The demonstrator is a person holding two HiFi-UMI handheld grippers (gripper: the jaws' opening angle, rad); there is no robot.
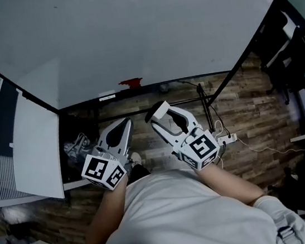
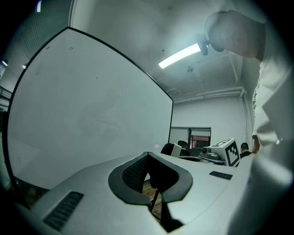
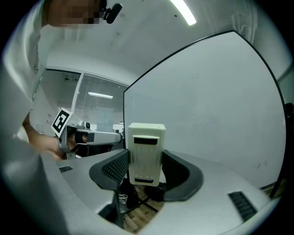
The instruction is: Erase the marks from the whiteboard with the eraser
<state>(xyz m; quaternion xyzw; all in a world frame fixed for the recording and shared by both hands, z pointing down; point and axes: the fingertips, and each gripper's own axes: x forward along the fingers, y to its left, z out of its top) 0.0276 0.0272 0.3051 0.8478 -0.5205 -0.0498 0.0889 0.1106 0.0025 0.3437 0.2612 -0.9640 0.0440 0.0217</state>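
Note:
The whiteboard fills the upper head view, and I see no clear marks on its pale surface. My right gripper is shut on a white block eraser, held below the board's lower edge and apart from it. In the right gripper view the eraser stands upright between the pads, with the whiteboard behind it. My left gripper hangs beside it, shut with nothing held. The left gripper view shows its jaws together and the whiteboard to the left.
A small red object sits on the board's bottom ledge. The black stand frame runs beneath, over a wood-pattern floor with a power strip and cable. A white panel leans at left. Dark bags sit at right.

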